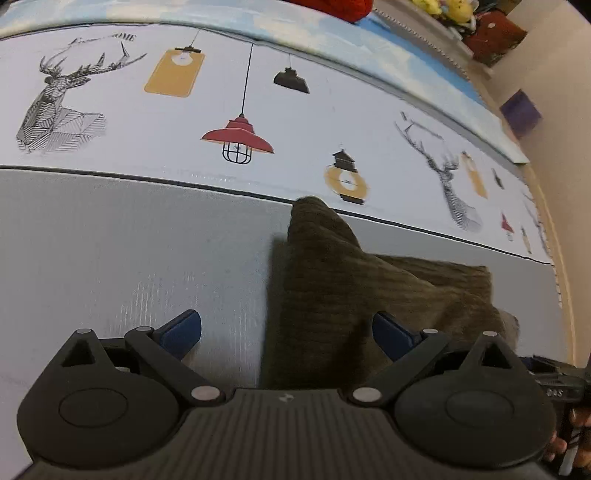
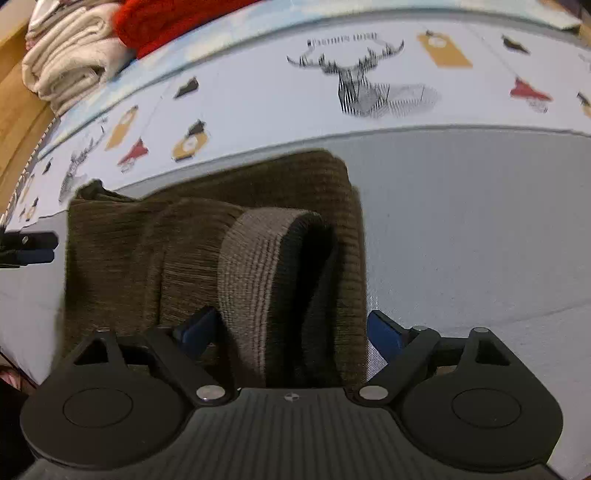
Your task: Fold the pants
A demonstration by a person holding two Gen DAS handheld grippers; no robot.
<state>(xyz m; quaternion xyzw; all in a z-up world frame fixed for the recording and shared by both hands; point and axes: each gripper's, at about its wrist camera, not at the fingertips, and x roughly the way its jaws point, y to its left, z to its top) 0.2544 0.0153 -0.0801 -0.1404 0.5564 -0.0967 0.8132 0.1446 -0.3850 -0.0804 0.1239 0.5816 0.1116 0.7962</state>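
Note:
Olive-brown corduroy pants lie folded in a thick bundle on the grey mat. My left gripper hangs open over the bundle's left edge, with one blue pad above bare mat and the other above the fabric. In the right wrist view the pants fill the middle, and a lighter waistband fold stands up in a loop. My right gripper is open around that loop at the bundle's right edge, its pads apart from the cloth. The left gripper shows at the far left edge.
A white strip printed with deer and lamps runs behind the grey mat. Folded beige cloth and a red knit item are stacked at the back. A purple box sits by the wall. A hand shows at lower right.

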